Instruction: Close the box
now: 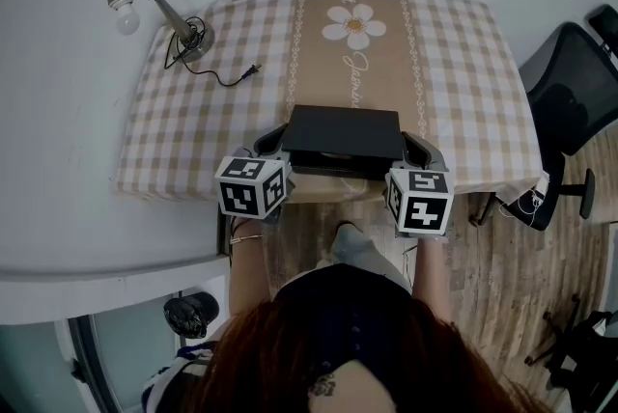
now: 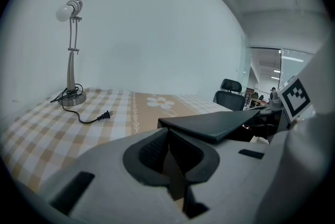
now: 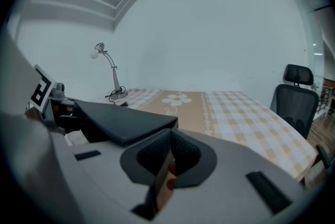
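A black box lies at the table's near edge; its flat lid is tilted, raised over the base. My left gripper stands at the box's left side and my right gripper at its right side. In the left gripper view the left gripper is shut on a thin brown flap of the box's side. In the right gripper view the right gripper is shut on a similar brown flap with red dots, and the lid lies to its left.
A checked tablecloth with a daisy print covers the table. A desk lamp stands at the far left, its plug lying loose. An office chair is to the right of the table.
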The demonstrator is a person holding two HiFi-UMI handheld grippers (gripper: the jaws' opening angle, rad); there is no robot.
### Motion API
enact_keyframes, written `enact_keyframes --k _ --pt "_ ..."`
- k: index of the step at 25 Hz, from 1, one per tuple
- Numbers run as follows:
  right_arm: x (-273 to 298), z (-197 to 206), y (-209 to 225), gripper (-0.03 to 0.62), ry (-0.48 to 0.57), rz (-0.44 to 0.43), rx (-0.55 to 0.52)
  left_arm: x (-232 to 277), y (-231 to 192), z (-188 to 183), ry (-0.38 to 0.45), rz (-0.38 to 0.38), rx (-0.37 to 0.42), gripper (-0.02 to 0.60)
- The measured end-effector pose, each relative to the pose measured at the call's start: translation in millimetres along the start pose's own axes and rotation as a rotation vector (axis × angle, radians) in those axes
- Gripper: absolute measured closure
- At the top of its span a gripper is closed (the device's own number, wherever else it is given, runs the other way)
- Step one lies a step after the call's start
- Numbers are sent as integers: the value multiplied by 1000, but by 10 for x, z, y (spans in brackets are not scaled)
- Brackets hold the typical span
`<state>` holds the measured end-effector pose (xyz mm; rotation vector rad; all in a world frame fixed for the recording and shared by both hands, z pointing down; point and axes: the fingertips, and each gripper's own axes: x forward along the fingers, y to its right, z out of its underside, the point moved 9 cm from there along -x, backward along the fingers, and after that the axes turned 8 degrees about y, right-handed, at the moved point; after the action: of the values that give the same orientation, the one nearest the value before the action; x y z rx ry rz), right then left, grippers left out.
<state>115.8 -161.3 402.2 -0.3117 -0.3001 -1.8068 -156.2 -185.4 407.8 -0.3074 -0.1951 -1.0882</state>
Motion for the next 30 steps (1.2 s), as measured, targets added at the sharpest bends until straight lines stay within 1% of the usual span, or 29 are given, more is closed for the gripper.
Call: enact_keyframes --k 30 --pt "-314 122 -146 576 -19 14 -27 -286 123 122 -2 31 6 554"
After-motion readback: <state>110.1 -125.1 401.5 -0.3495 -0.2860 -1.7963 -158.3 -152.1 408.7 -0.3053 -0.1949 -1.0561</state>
